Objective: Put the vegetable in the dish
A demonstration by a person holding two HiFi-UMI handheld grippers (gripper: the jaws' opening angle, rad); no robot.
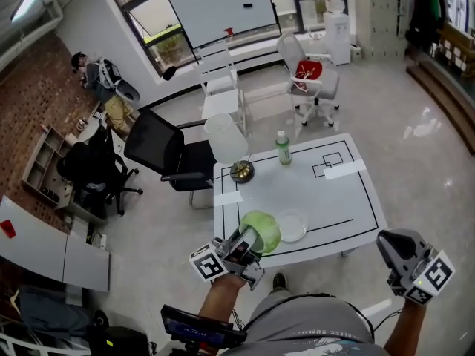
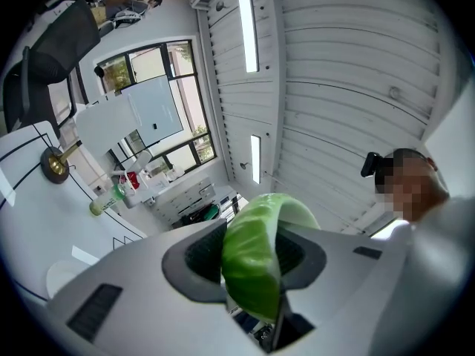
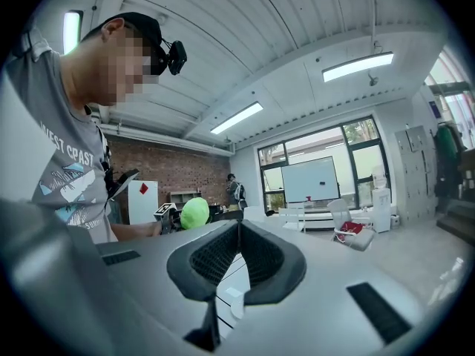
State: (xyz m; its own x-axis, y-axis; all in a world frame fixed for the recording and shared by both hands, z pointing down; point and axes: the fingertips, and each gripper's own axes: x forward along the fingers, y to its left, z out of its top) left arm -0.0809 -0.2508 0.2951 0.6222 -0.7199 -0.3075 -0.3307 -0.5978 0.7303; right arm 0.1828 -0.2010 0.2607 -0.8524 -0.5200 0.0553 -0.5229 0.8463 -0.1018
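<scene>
A green leafy vegetable [image 1: 263, 230] hangs over the front edge of the white table [image 1: 334, 199], with my left gripper [image 1: 247, 242] shut on it. In the left gripper view the vegetable [image 2: 256, 262] fills the gap between the jaws. A clear round dish [image 1: 292, 225] lies on the table just right of the vegetable. My right gripper [image 1: 391, 243] is off the table's front right corner, shut and empty. Its jaws meet in the right gripper view [image 3: 237, 254], where the vegetable [image 3: 194, 213] shows far to the left.
A green-capped bottle [image 1: 283, 148] and a brass bell-shaped object [image 1: 242, 171] stand at the table's far side. A black office chair [image 1: 167, 154] and a white bin [image 1: 225, 138] stand at the table's far left. White chairs stand beyond the table. Black lines and white tape mark the tabletop.
</scene>
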